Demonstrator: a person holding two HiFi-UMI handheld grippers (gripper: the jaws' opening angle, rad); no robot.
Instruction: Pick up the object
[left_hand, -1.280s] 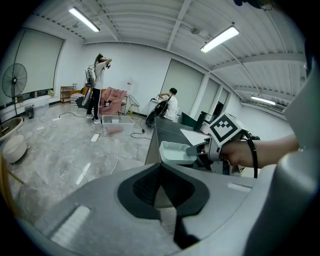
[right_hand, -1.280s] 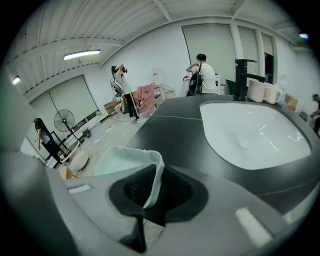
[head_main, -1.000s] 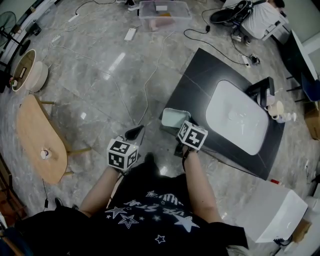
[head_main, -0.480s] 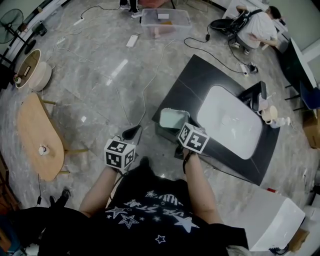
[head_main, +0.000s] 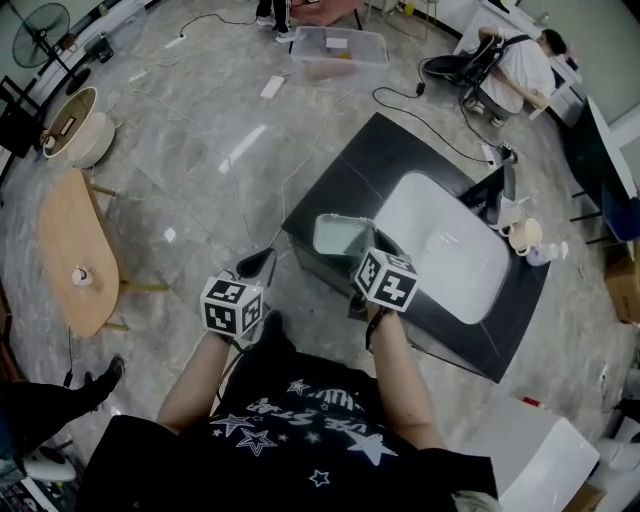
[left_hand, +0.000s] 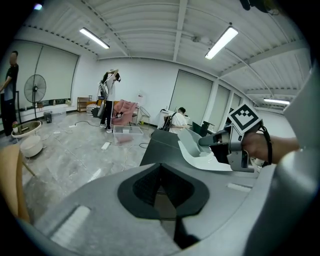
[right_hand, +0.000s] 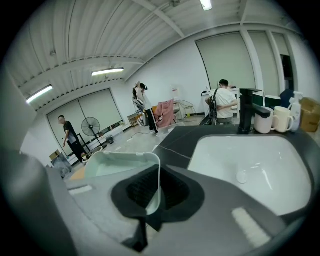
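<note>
My right gripper (right_hand: 159, 192) has its fingers pinched on the pale tub (right_hand: 120, 162) wall. The left gripper (left_hand: 161, 192) is closed and empty. I judge the tub just clear of the worktop (head_main: 392, 152), so the pickup is nearly done.

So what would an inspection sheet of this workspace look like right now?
Surface: black countertop with a white sink.
Job's things: pale green container, at the countertop's near corner.
Clutter: black faucet and mugs beside the sink.
Grippers: right gripper shut on the container's wall; left gripper shut, empty.
Cables: several cables trailing across the floor.
Surroundings: wooden table, fan, clear box, seated person.
</note>
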